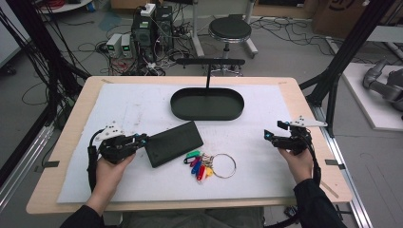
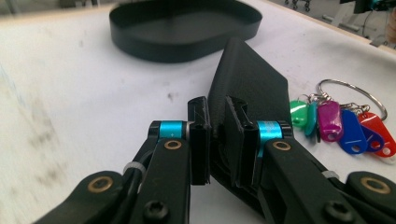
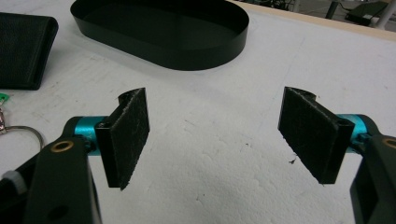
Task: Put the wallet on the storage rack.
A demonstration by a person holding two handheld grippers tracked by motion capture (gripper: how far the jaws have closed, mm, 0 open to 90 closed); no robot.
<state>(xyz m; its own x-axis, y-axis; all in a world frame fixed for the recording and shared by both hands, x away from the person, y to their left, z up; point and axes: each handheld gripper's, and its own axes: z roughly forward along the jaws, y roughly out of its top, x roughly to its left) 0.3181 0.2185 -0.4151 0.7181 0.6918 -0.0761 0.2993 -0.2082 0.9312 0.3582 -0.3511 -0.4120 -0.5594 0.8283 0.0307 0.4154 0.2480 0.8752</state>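
Black textured flat wallet (image 2: 247, 84) is pinched at its near edge by the left tool (image 2: 217, 135), plain in the left gripper view. From the high view the clamp is hidden. Right tool (image 3: 217, 135) gapes wide, holding nothing, above the white table (image 3: 224, 154).

Looked over everything for writing and honestly there's nothing I can read. The black wallet (image 2: 247, 79) pinched in my left gripper (image 2: 215, 135) has a plain grainy face, no logo or stamp. The coloured key tags (image 2: 343, 128) on the ring are blank on the sides facing me. The oval tray (image 1: 207, 104) is bare black too. The boxes on the floor behind the table (image 1: 309, 142) have some marks, but they're way too small and blurry to make out.
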